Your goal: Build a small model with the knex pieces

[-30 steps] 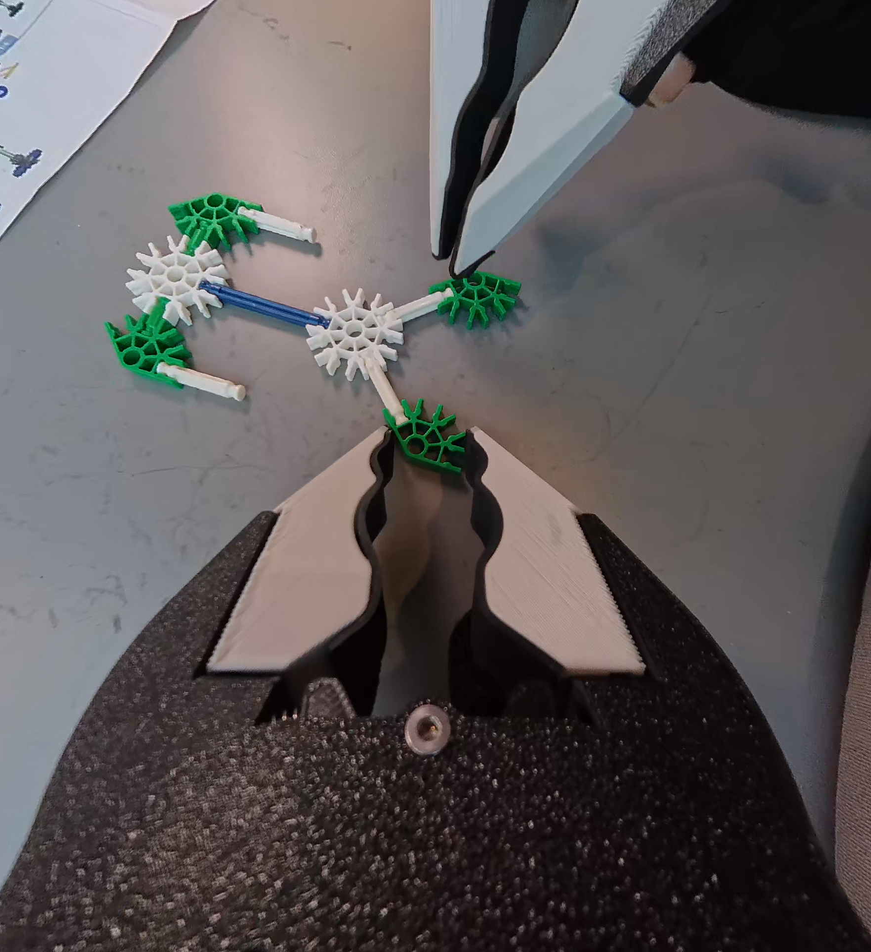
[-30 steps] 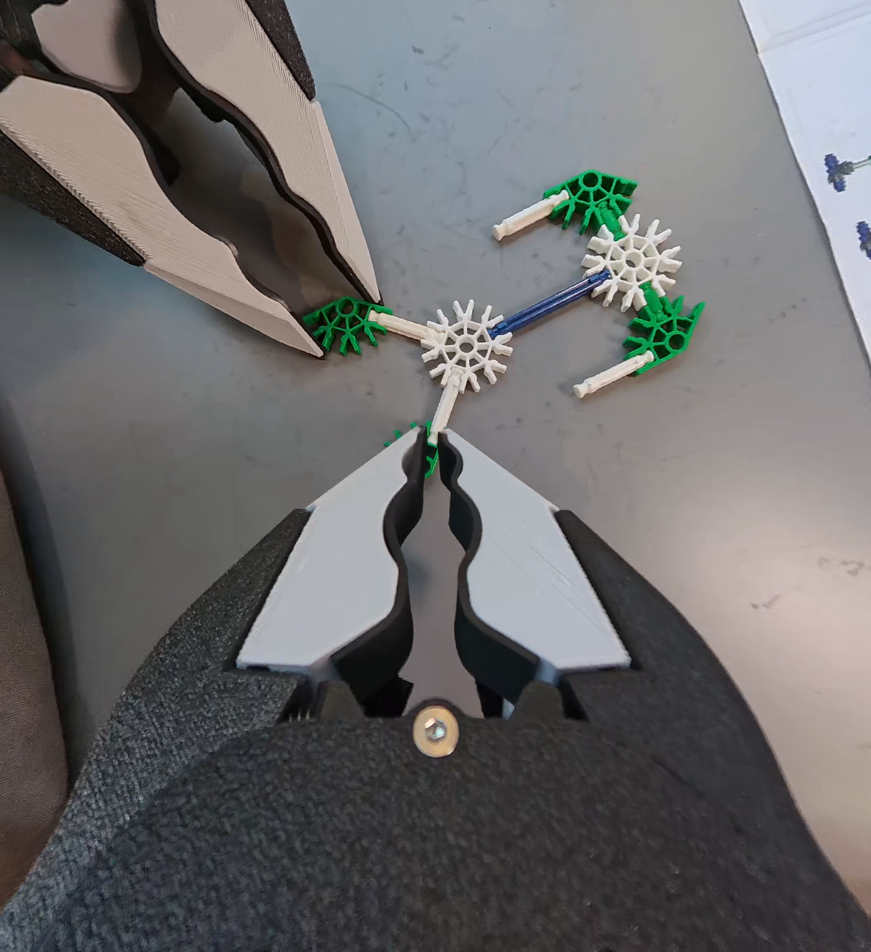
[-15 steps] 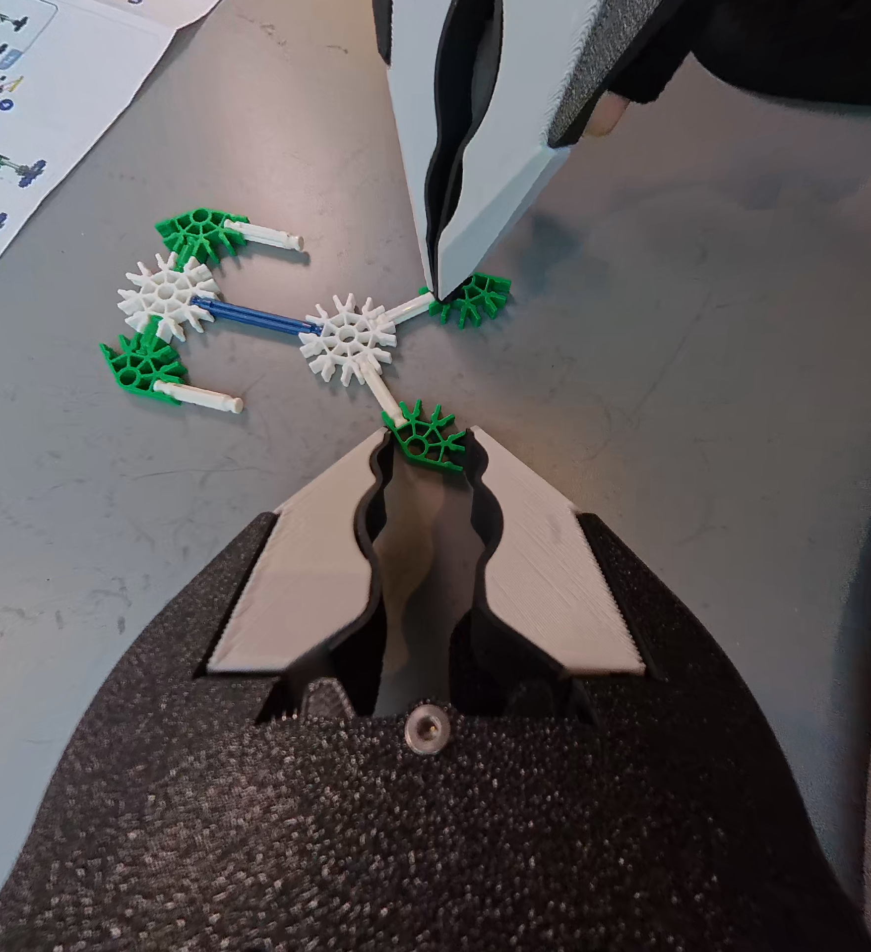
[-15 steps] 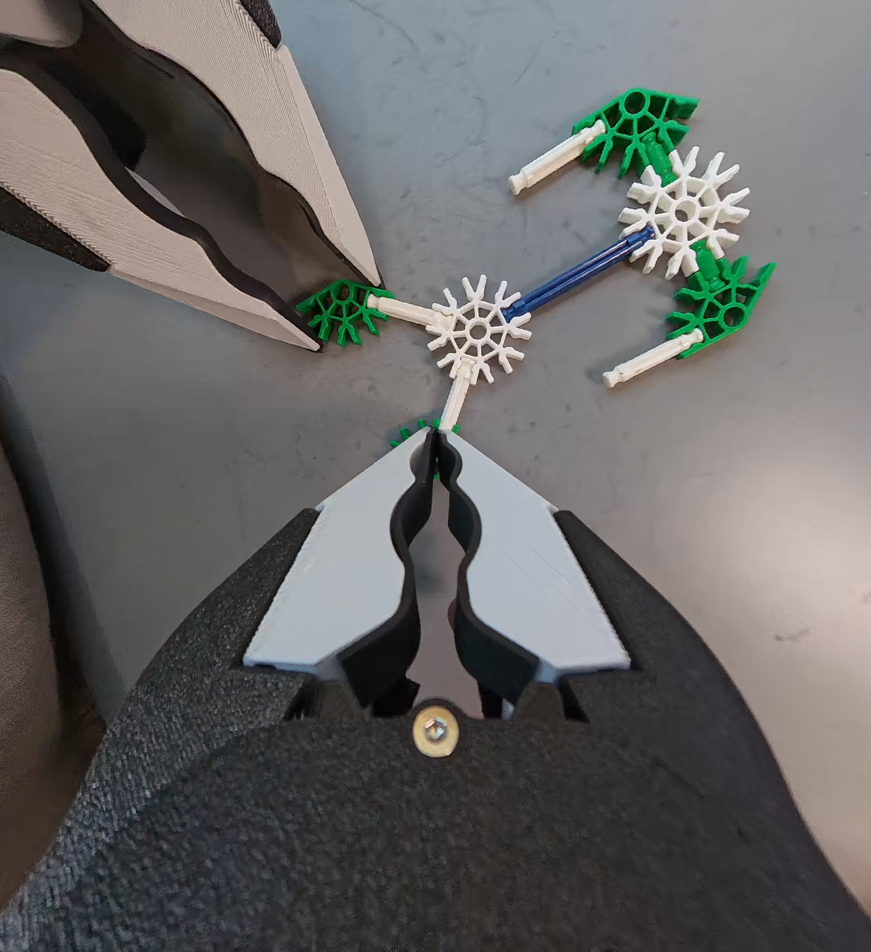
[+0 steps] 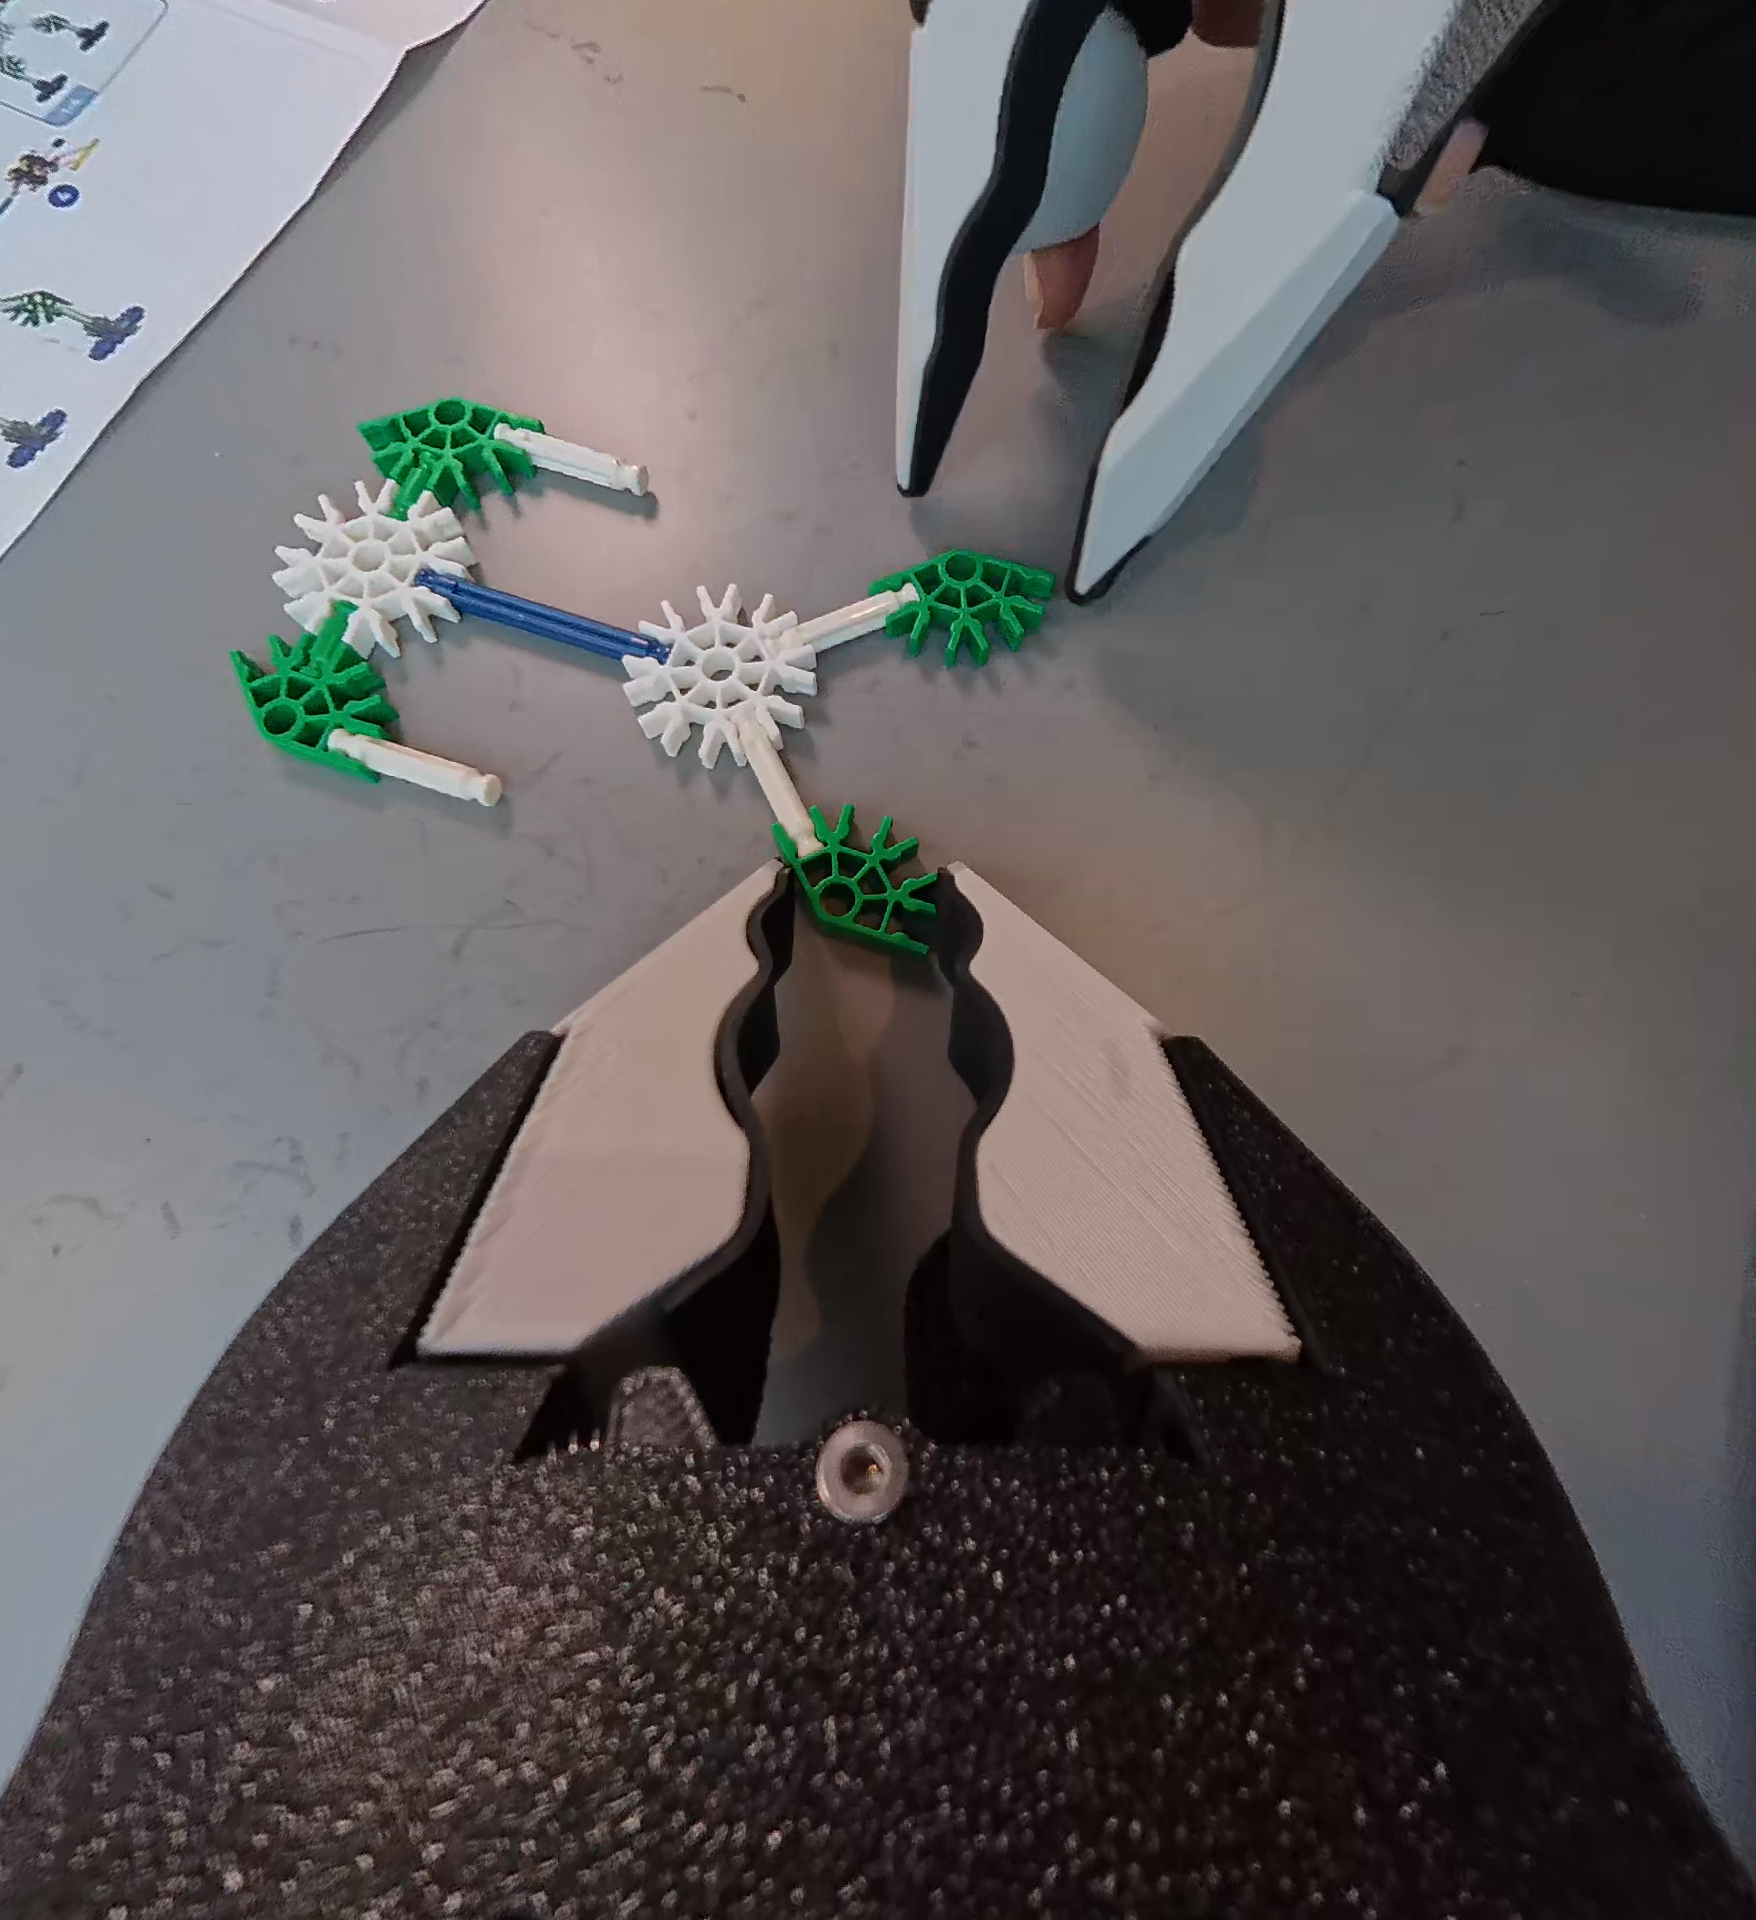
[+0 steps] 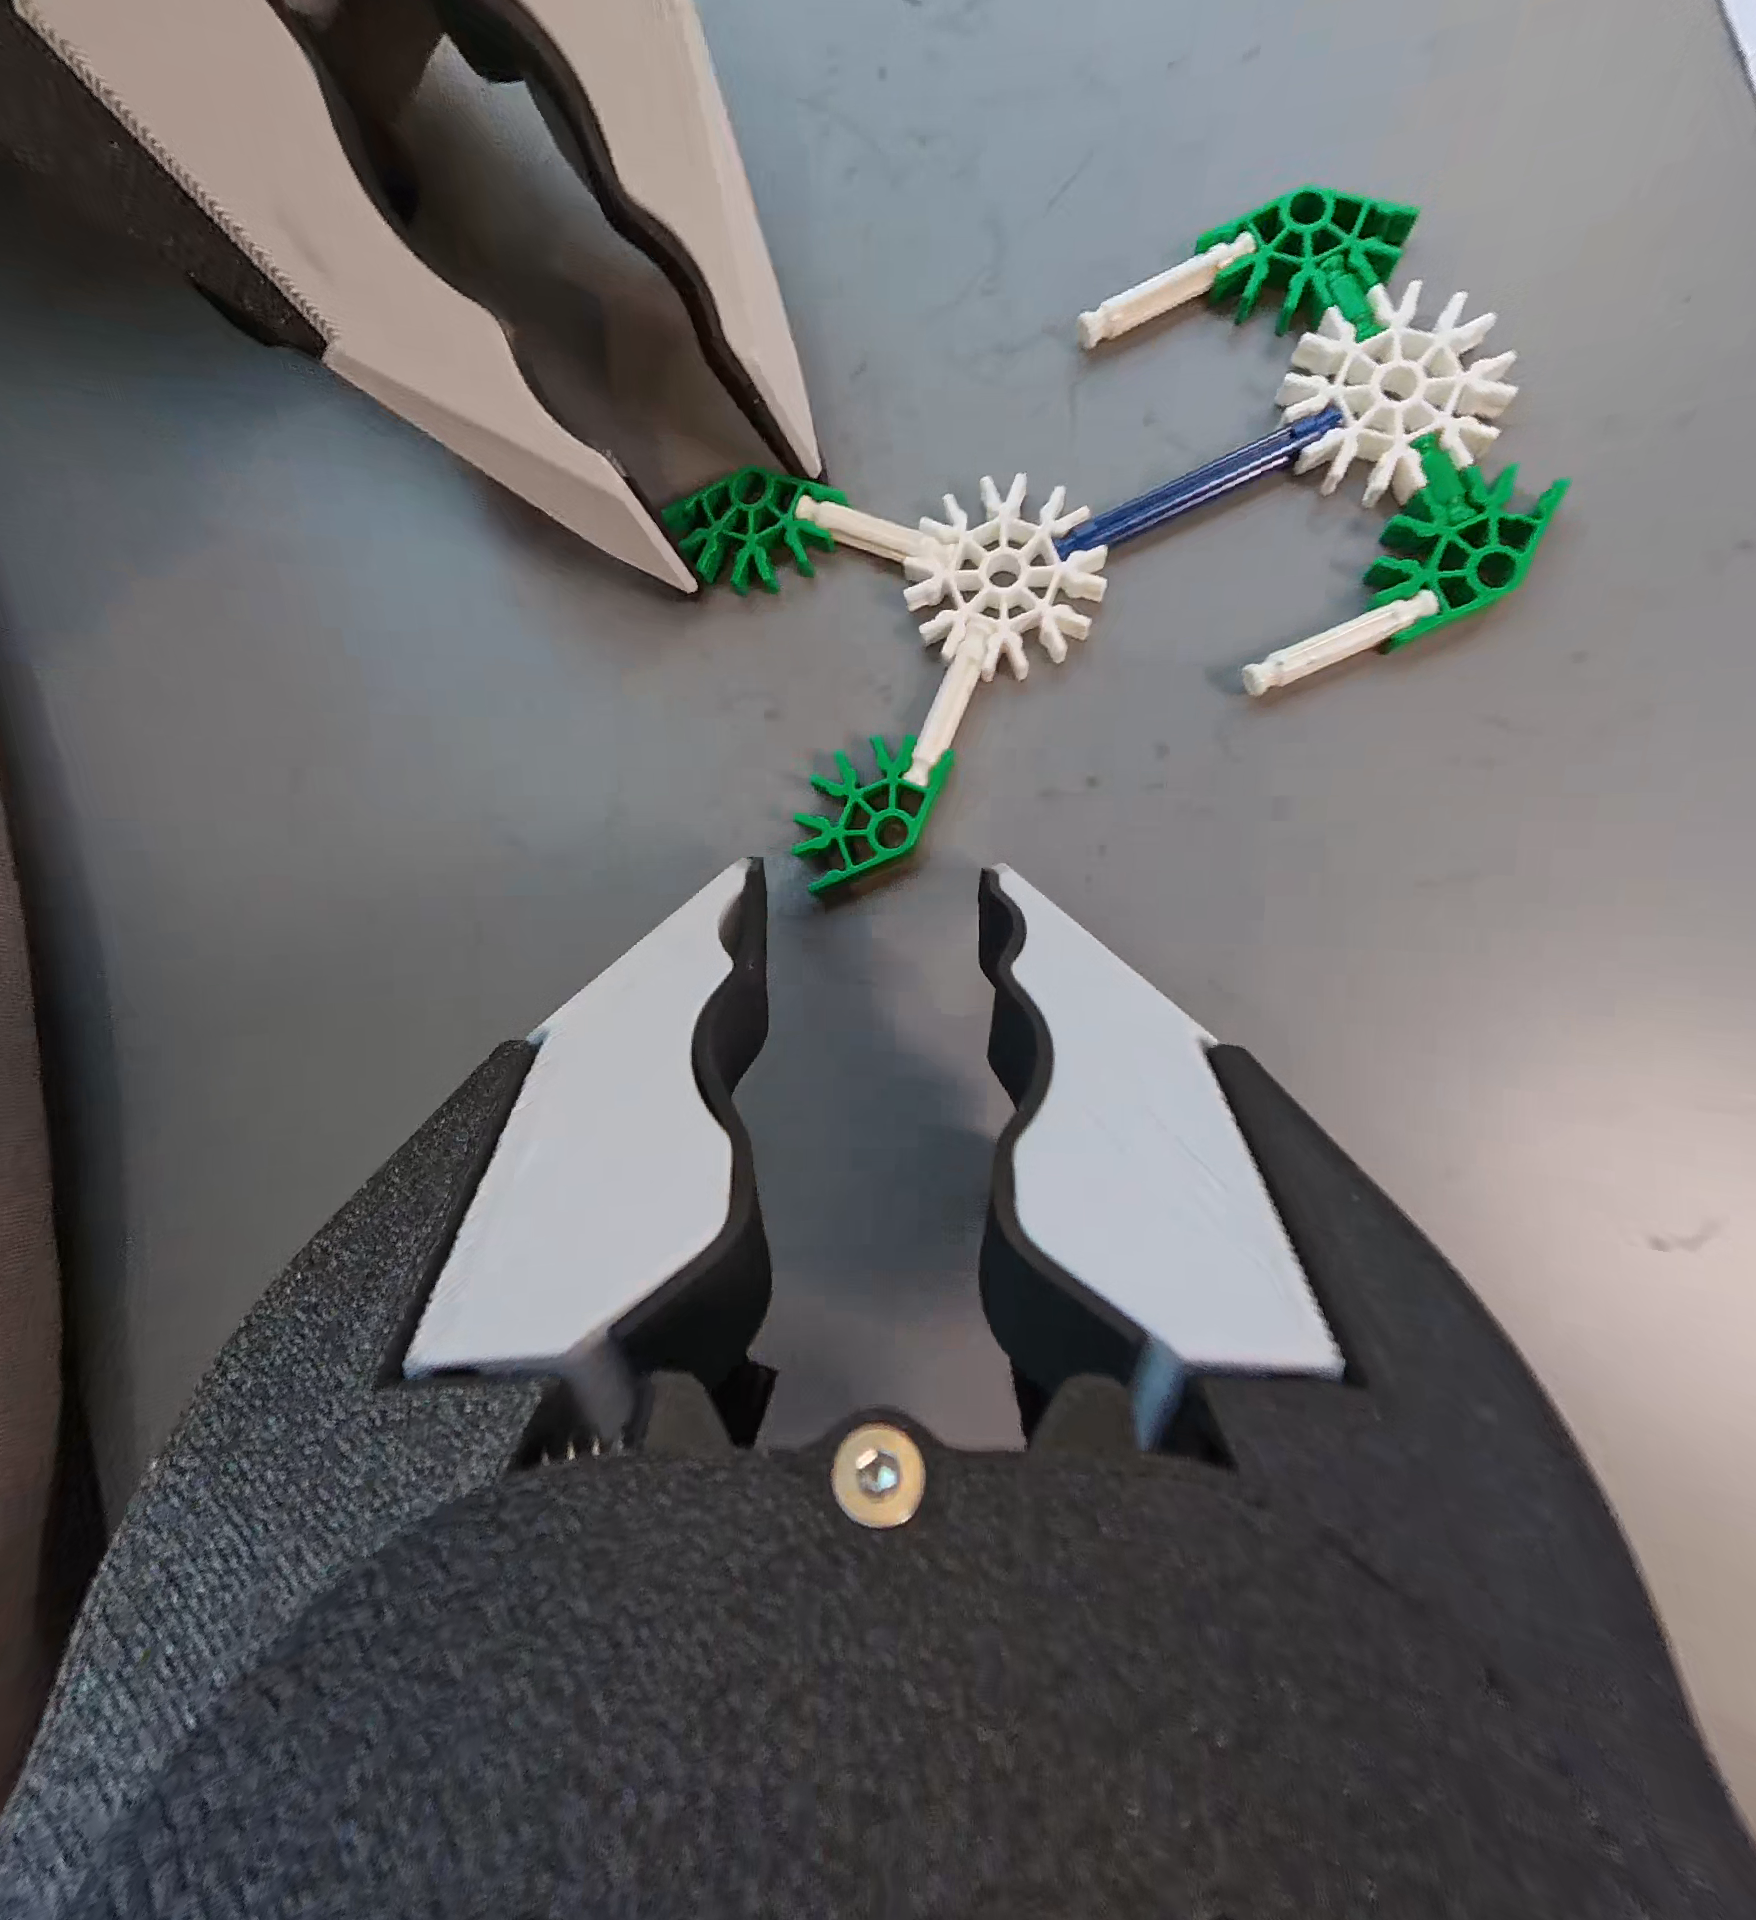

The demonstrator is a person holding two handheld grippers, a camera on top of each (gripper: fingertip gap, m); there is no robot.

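The left gripper point(image 5: 863, 883), with pale grey plastic fingers on a rough black body, has its two tips partly apart, one on each side of a small green plastic fan-shaped connector point(image 5: 858, 883) that lies flat on the grey table point(image 5: 1373, 935). The tips sit right at that piece, but I cannot tell if they really squeeze it. A short white plastic rod point(image 5: 780, 784) runs from this green piece forward to a white plastic snowflake wheel point(image 5: 718, 665). From that wheel another short white rod goes off to the right to a second green fan connector point(image 6: 869, 821). The right gripper point(image 6: 869, 883), light blue-grey fingers on a black body, is wide open and holds nothing; the second green piece lies just in front of its tips, apart from them. Farther out from both grippers, a thin dark blue plastic rod point(image 5: 541, 618) joins the near wheel to a second white snowflake wheel point(image 5: 370, 571). That far wheel carries two more green fan pieces point(image 5: 443, 442), each with a short white rod sticking out. Beyond the toy, to the far left of the left gripper, a white paper sheet with little pictures point(image 5: 126, 187) lies on the table.
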